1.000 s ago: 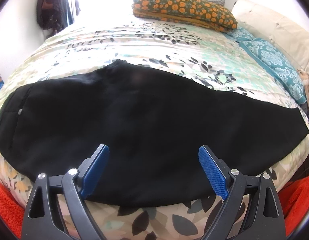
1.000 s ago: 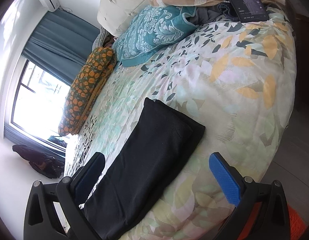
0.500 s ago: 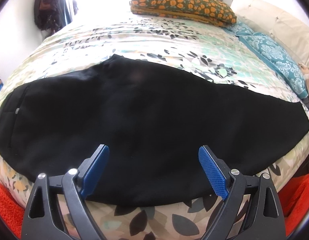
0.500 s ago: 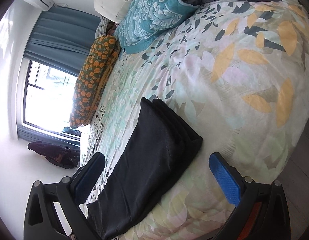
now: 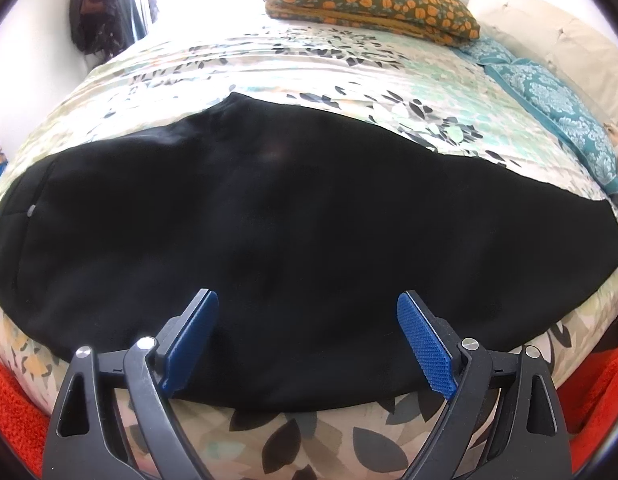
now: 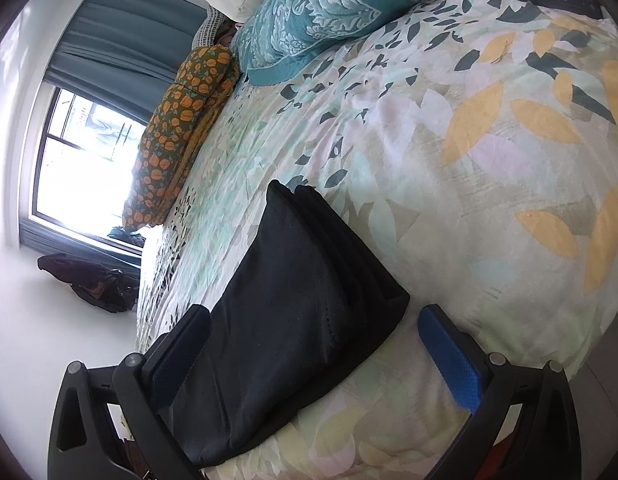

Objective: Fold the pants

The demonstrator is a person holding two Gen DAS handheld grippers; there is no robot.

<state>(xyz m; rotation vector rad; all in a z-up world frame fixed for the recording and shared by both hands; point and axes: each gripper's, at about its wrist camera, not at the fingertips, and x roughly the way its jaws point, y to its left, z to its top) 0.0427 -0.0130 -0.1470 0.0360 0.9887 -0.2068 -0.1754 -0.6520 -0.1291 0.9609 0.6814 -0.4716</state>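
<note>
Black pants (image 5: 293, 232) lie flat across the near side of a floral bedspread (image 5: 309, 60), folded lengthwise, waistband to the left and leg hems to the right. My left gripper (image 5: 307, 316) hovers open over the pants' near edge, around their middle, with nothing between its blue pads. In the right wrist view the leg end of the pants (image 6: 305, 300) shows its stacked hem layers. My right gripper (image 6: 315, 324) is open with its jaws either side of that hem end, not closed on the cloth.
An orange-flowered folded blanket (image 5: 369, 4) and a teal patterned pillow (image 5: 561, 108) lie at the bed's far side. A cream headboard (image 5: 557, 36) is at the right. Red fabric (image 5: 13, 392) shows below the bed edge. A window (image 6: 85, 160) and teal curtain (image 6: 121, 40) stand beyond the bed.
The right gripper has moved closer to the hem end of the pants, which now sits between its fingers. The left gripper has dipped slightly toward the pants.
</note>
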